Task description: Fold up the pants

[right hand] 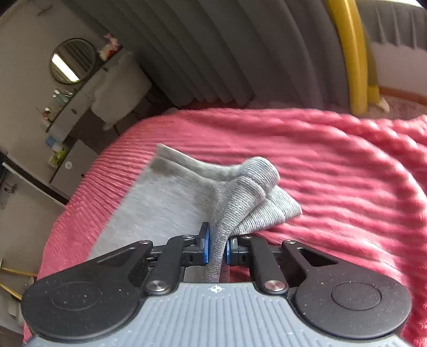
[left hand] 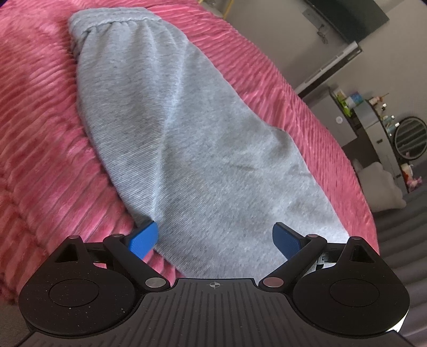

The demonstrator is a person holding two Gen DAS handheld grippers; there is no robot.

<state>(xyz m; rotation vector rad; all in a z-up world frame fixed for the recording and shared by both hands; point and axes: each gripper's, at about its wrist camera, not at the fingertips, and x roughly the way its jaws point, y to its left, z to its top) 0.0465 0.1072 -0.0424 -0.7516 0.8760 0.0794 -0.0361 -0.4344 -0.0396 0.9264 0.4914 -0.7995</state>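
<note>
**Cuff end pinched; waist end not yet gripped**

Right tongs [right hand: 216, 249] are seen clamped on a bunched ribbed cuff of the grey pants [right hand: 170, 197], the cloth being pinched between the blue pads [right hand: 206, 247] and drawn up into a ridge. A second cuff layer is seen just beside and beyond the pinch, lying on the pink bedspread [right hand: 333, 165]; whether it is also gripped cannot be told. The grip on the cuff is judged to be for carrying the leg end over toward the waistband.

Left tongs [left hand: 214, 240] are held apart, with pants [left hand: 186, 138] cloth lying between the pads but not pressed. The garment is laid lengthwise on the bedspread [left hand: 40, 120], legs stacked, waistband [left hand: 112, 20] at the far end. The left tool is judged to be poised for a hold-down or a grip near the fold line.
</note>
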